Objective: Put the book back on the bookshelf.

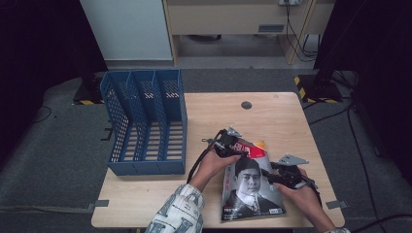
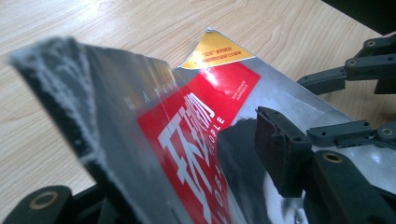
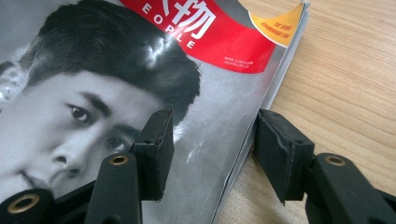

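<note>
Gripping the magazine (image 1: 250, 187) at its 11 o'clock corner, the left gripper (image 1: 233, 147) pinches it and lifts that edge off the table (image 1: 272, 116). At 3 o'clock, the right gripper (image 1: 272, 174) straddles the page edge, jaws spread, not pressing.

Blue three-slot file rack (image 1: 145, 124) at the wooden table's (image 1: 272, 116) left edge; dark round grommet (image 1: 246, 105) near far edge

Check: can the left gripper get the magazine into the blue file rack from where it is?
Probably yes. The left gripper sits at the magazine top edge, jaws straddling its lifted corner. The blue file rack stands just left, slots empty, with bare table between. The right gripper straddles the right edge.
</note>
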Motion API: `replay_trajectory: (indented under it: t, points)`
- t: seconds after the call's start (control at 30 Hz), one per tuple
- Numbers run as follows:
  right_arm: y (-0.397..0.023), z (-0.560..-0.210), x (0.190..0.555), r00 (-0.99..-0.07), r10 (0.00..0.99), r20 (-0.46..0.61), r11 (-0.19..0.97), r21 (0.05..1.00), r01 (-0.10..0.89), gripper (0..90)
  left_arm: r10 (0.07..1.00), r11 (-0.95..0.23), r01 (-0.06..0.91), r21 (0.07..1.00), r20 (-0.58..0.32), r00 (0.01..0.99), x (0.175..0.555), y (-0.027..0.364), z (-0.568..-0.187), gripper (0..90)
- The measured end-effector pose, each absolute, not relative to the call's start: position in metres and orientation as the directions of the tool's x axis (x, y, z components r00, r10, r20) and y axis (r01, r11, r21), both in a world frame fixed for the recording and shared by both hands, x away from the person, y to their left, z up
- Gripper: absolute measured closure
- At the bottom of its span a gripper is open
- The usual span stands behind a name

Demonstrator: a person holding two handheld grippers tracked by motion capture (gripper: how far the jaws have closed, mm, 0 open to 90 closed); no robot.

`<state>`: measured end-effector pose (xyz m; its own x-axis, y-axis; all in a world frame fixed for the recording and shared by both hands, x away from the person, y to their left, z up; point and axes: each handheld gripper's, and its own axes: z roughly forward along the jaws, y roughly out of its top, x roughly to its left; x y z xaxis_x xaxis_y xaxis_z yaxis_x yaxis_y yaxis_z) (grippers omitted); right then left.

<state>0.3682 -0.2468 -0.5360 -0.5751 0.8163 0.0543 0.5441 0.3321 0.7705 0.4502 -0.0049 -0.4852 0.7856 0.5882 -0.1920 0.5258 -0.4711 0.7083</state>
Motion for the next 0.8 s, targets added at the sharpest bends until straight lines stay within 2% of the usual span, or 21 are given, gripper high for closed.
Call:
replay_trajectory:
  t: [0.4, 0.8]
  points:
    - [-0.2467, -0.5359, 0.3681, -0.576, 0.815, 0.051, 0.335, 0.771, 0.542, 47.8, 0.577, -0.492, 0.515, 0.702, -0.180, 0.797, 0.4501, -0.0095, -0.4869, 54.3]
    - [-0.2463, -0.5360, 0.3679, -0.575, 0.817, 0.047, 0.336, 0.771, 0.540, 47.3, 0.590, -0.477, 0.509, 0.716, -0.168, 0.790, 0.4463, -0.0111, -0.4855, 64.3]
